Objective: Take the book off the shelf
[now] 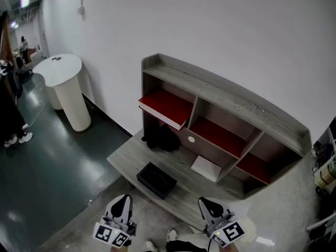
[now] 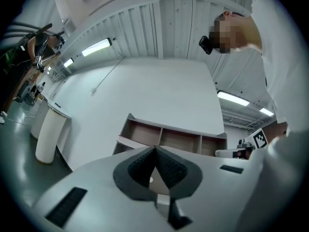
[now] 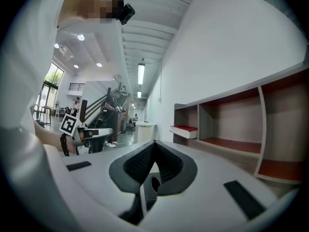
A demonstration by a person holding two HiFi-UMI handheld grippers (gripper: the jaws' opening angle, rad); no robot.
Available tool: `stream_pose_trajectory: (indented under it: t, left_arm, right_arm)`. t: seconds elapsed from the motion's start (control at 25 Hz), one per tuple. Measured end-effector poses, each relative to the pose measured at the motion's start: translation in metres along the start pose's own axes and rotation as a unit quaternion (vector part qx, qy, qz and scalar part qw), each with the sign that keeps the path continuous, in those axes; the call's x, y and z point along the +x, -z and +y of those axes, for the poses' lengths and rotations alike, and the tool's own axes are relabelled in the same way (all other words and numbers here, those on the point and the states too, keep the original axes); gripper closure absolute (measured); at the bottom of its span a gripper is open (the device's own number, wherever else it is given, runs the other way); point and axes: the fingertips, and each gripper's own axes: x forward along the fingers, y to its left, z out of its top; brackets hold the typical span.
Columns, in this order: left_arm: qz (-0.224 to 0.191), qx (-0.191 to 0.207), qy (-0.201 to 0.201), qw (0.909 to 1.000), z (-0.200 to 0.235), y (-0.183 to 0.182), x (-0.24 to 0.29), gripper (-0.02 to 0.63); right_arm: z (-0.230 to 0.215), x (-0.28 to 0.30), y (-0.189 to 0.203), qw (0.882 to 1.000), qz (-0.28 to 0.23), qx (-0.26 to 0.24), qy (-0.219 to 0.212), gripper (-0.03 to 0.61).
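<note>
The left gripper (image 2: 155, 150) has its two ribbed dark pads pressed together tip to tip, with nothing caught between them, and the right gripper (image 3: 154, 144) is the same, jaws fully closed and empty. In the head view both are held low at the near edge of the grey desk (image 1: 128, 156), well apart from each other, marker cubes toward the person and tips pointing toward the shelf (image 1: 226, 96). The book (image 1: 165, 107) lies flat in the leftmost compartment of that shelf, red cover up and pale page edge facing outward, its front corner jutting past the shelf's front line; neither gripper touches it, and both are well short of it. The middle and right compartments beside it have red floors and hold nothing that can be made out. In the recess below the book sits a dark bundle (image 1: 161, 138), too shadowed to identify. On the desk top, between the left gripper and the shelf, rests a black box (image 1: 156, 179), and a white sheet (image 1: 206, 168) lies at the foot of the middle section. The unit stands against a plain white wall (image 1: 210, 30). Off to the left, near that wall, a round white pedestal table (image 1: 65, 85) stands on the dark glossy floor (image 1: 47, 177)
</note>
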Motion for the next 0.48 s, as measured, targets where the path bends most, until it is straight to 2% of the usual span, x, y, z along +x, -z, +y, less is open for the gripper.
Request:
stream_pose_trajectory:
  t: [0.2, 0.48]
  left_arm:
    - [-0.010, 0.012, 0.003, 0.9999, -0.002, -0.011, 0.045, 0.597]
    - [-0.010, -0.029, -0.025, 0.9992, 0.023, -0.001, 0.084, 0.597]
  right_arm:
    - [-0.038, 0.027, -0.012, 0.999, -0.042, 0.012, -0.016, 0.555]
    - [-0.071, 0.040, -0.004, 0.998, -0.051, 0.032, -0.024, 0.555]
